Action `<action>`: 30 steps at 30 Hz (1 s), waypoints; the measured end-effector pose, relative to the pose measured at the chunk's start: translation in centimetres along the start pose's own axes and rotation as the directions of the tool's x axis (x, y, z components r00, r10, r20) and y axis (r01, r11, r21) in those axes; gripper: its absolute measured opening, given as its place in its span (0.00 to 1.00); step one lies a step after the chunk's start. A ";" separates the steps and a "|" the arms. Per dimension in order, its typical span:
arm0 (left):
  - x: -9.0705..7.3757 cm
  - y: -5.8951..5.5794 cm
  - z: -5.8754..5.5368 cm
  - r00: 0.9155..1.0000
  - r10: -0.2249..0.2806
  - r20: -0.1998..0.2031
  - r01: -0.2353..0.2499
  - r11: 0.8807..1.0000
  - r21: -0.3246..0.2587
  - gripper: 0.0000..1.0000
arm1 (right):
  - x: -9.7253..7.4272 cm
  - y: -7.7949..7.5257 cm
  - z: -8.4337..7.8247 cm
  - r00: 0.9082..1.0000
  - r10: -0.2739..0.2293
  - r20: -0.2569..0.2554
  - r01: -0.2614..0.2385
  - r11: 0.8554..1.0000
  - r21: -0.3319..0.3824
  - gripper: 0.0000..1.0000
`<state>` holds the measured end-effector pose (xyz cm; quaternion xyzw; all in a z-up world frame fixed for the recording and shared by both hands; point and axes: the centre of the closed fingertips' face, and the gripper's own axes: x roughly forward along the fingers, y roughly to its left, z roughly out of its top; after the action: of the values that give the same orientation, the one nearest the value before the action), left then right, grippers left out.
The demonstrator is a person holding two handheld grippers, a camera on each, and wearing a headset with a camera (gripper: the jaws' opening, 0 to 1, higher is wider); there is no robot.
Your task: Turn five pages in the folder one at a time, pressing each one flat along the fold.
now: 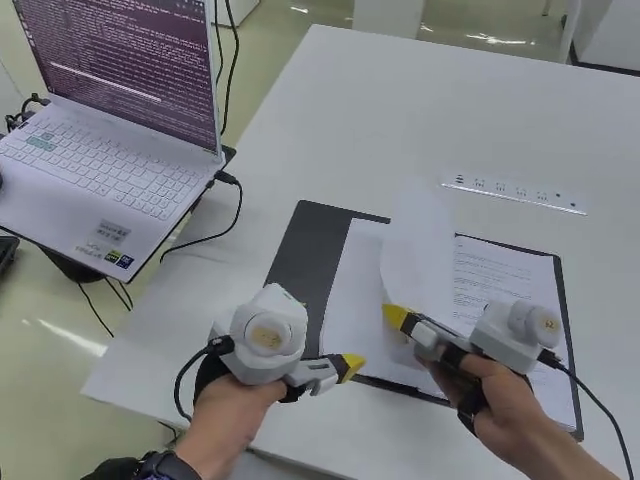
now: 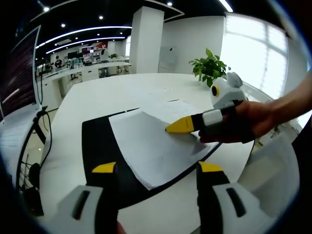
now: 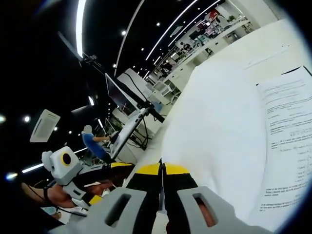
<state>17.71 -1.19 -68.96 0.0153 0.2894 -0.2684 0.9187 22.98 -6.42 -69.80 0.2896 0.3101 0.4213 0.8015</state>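
Two hand-held grippers are in view: the left hand-held gripper [image 1: 348, 366] and the right hand-held gripper [image 1: 396, 316]. There is one black folder [image 1: 305, 262] and one raised page [image 1: 420, 250] in it. I count also one white worktop [image 1: 400, 110], one laptop [image 1: 110, 150], one power strip [image 1: 515, 190] and one potted plant [image 2: 209, 68].
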 end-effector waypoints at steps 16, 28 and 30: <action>-1.8 1.9 -0.9 1.000 0.029 0.010 -0.029 0.999 -0.034 0.64 | 2.9 0.0 -2.6 0.998 -0.006 -0.055 0.008 0.999 0.043 0.00; -2.5 2.8 -0.5 0.999 0.037 0.025 -0.036 0.998 -0.047 0.64 | 5.5 -1.5 -5.6 0.990 -0.083 -0.117 0.090 0.994 0.056 0.00; -2.6 2.8 -0.5 0.999 0.036 0.024 -0.035 0.999 -0.041 0.64 | 5.7 -2.1 -5.9 0.986 -0.113 -0.126 0.121 0.991 0.059 0.00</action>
<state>17.07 2.58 -68.32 -0.0012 0.2831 -0.2461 0.9270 22.22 -1.38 -76.47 0.2712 0.3888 0.3797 0.7944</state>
